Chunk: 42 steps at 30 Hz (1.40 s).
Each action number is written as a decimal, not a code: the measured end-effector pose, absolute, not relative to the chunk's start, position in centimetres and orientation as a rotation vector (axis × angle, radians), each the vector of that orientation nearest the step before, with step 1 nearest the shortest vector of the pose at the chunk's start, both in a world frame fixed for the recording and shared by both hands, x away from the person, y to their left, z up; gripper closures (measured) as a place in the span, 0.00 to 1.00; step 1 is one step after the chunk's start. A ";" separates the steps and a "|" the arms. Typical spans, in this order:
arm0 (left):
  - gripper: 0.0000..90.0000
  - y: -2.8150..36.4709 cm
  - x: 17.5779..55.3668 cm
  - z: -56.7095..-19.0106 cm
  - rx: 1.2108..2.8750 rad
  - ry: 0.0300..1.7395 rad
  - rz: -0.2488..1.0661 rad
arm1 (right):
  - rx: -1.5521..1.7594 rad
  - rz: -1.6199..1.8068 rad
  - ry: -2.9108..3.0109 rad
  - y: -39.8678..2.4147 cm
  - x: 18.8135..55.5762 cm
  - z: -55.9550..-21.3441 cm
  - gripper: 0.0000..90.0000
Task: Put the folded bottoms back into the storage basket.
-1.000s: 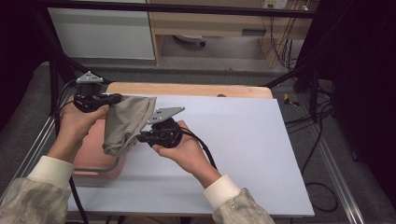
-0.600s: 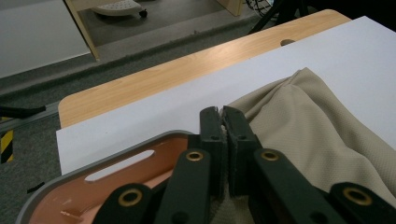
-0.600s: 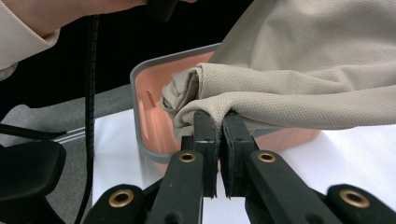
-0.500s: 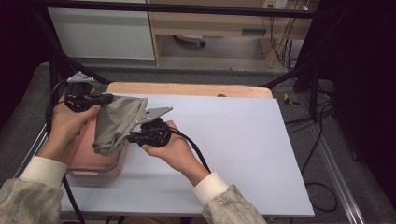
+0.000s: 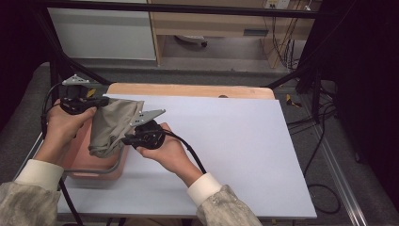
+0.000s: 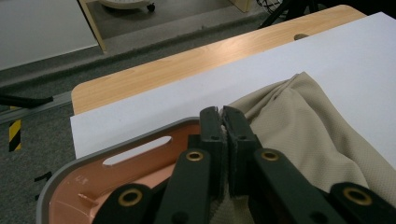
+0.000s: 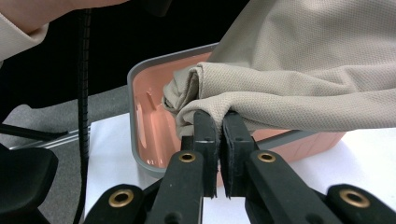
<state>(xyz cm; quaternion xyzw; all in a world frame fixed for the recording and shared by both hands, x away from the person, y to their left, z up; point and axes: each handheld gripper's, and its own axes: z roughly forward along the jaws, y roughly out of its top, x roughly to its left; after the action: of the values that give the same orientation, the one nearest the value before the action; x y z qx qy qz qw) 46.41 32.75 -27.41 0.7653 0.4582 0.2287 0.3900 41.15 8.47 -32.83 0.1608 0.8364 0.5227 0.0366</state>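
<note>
A beige cloth (image 5: 110, 126) hangs between my two grippers, over a salmon-pink bin (image 5: 80, 162) with a grey rim at the table's left edge. My left gripper (image 5: 102, 100) is shut on the cloth's upper edge; the left gripper view has its jaws pinching the fabric (image 6: 299, 135) above the bin (image 6: 88, 191). My right gripper (image 5: 126, 139) is shut on a lower fold of the cloth. From the right gripper view, the cloth (image 7: 289, 79) drapes across the bin (image 7: 154, 126) and its bunched end dips inside.
The white table top (image 5: 235, 150) stretches to the right, with a wooden board (image 5: 188, 89) along its far edge. A black cable (image 5: 190, 150) trails from the right gripper. Grey floor and metal frame rails surround the table.
Both hands have carried the cloth further left, from over the white top to above the pink bin. The cloth's lower end now hangs into the bin.
</note>
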 end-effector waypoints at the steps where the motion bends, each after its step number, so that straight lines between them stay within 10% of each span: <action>1: 0.98 32.8 46.4 -27.4 1.944 1.167 0.580 | 0.494 1.603 2.570 8.5 41.2 -32.9 0.96; 42: 0.98 34.6 46.2 -28.8 1.934 1.207 0.563 | 0.495 1.607 2.592 10.5 41.4 -34.4 0.96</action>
<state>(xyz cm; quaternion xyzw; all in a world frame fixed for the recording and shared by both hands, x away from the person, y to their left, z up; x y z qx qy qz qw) 46.20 34.65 -28.81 0.7596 0.4740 0.2210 0.3867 41.37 10.50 -34.40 0.1601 0.8387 0.5199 0.0259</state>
